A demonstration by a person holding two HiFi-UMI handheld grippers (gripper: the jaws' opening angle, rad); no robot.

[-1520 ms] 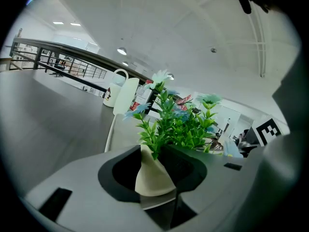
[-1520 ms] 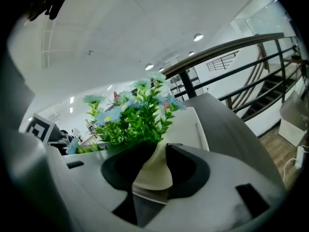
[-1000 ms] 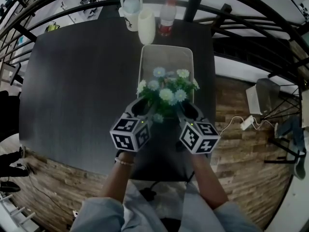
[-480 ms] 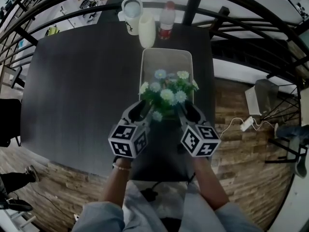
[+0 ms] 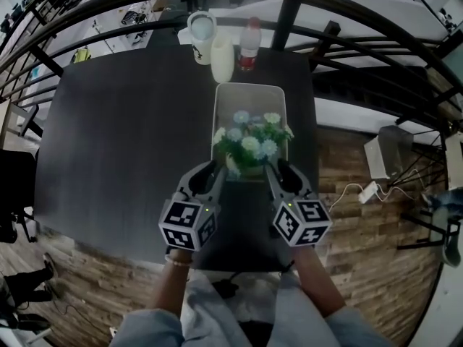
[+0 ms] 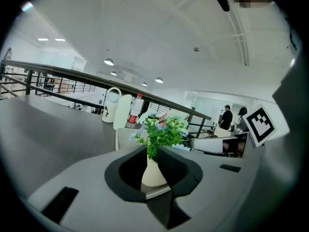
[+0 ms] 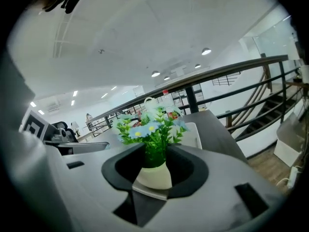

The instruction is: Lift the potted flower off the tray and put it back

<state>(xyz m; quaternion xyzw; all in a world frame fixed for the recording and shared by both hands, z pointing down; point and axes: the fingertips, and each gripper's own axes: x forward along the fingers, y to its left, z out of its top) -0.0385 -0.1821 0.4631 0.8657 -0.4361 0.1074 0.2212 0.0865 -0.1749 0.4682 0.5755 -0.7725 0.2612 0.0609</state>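
From the head view, the potted flower (image 5: 249, 147) stands at the near end of the pale tray (image 5: 250, 96), which lies on a dark table (image 5: 123, 136). It is a bunch of small blue, white and cream blooms over green leaves, and they hide most of the pot. The left gripper (image 5: 210, 172) and right gripper (image 5: 279, 170) flank it, both angled inward with their tips just beside the foliage. A jug (image 5: 201, 30), a tall white cup (image 5: 222, 58) and a bottle (image 5: 249, 43) stand together beyond the tray's far end.

In the left gripper view, the jaws have just been closing, yet the dark pads stand apart. The potted flower (image 6: 153, 174) shows through the gap, and its cream, vase-shaped pot narrows toward the neck and sits upright on the tray's near rim. It appears to lie beyond the pads, and nothing is clamped.

In the right gripper view, these jaws have also just been closing and are parted wider. The potted flower (image 7: 153, 175) is centred in the opening with dark space on either side of its pot. Blue blooms with yellow centres rise above the pads, and the tray (image 7: 195, 134) stretches behind.
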